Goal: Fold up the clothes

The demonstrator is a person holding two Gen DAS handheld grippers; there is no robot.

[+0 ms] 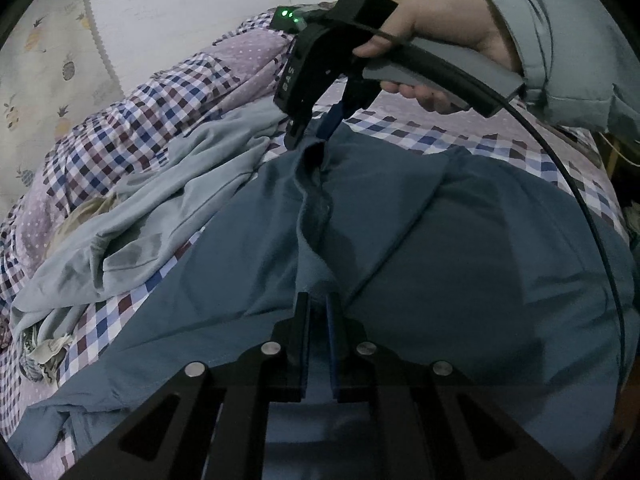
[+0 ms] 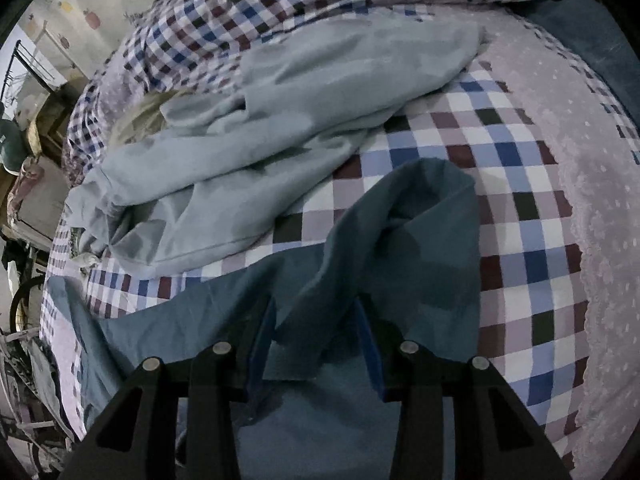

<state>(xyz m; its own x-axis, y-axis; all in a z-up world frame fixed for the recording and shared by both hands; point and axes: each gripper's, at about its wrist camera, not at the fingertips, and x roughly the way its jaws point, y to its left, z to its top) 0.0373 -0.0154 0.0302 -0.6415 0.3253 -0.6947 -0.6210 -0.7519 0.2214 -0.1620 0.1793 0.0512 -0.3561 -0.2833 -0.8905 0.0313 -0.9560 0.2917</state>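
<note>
A dark blue garment (image 1: 440, 240) lies spread over the bed, with a raised ridge running between the two grippers. My left gripper (image 1: 318, 312) is shut on the near end of that ridge. At the far end my right gripper (image 1: 310, 132), held by a hand (image 1: 440, 28), touches the garment's edge. In the right wrist view the right gripper (image 2: 316, 320) is open, its fingers wide apart on either side of a bunched fold of the dark blue garment (image 2: 420, 260).
A crumpled pale grey-blue garment (image 1: 160, 208) (image 2: 260, 140) lies to the left on the checked bedspread (image 2: 500, 200). A black cable (image 1: 600, 240) trails from the right gripper. Furniture (image 2: 36, 140) stands past the bed's left edge.
</note>
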